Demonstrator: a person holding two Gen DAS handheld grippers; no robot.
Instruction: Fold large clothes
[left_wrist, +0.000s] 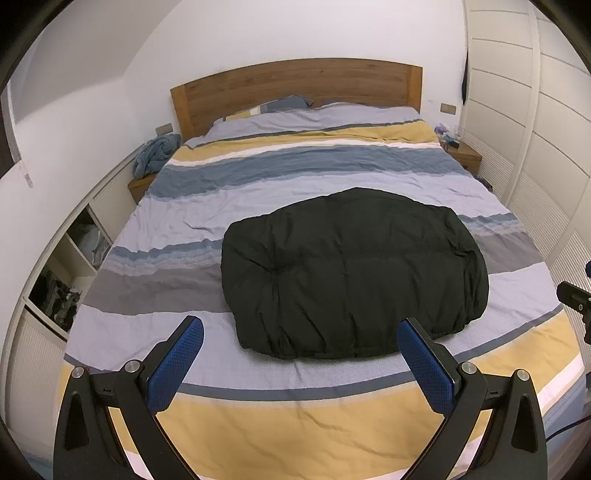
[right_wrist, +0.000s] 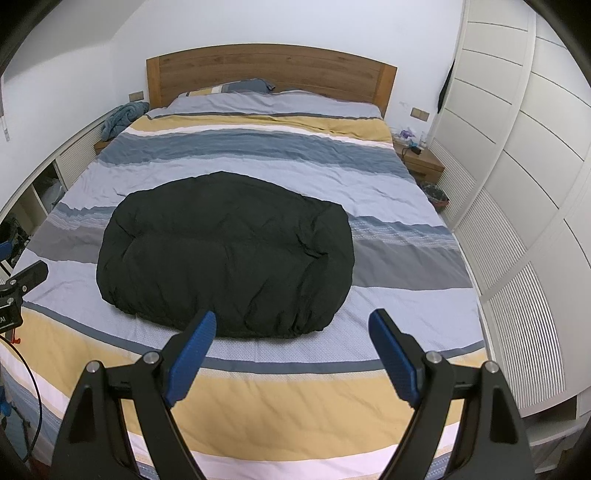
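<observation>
A black puffy garment (left_wrist: 351, 273) lies folded into a compact bundle on the striped bed cover (left_wrist: 295, 166). In the right wrist view the same garment (right_wrist: 225, 254) fills the middle of the bed (right_wrist: 258, 147). My left gripper (left_wrist: 300, 328) hovers above the near part of the bed, open, its blue pads (left_wrist: 177, 362) apart and nothing between them. The garment's near edge shows just beyond its fingertips. My right gripper (right_wrist: 292, 320) is open too, held above the garment's near right edge, with nothing between its blue pads (right_wrist: 192, 354).
A wooden headboard (left_wrist: 295, 88) and pillows stand at the far end. Nightstands flank the bed: a blue towel (left_wrist: 155, 151) lies on the left one, small items (right_wrist: 410, 142) on the right one. White wardrobe doors (right_wrist: 517, 184) run along the right, open shelves (left_wrist: 74, 258) along the left.
</observation>
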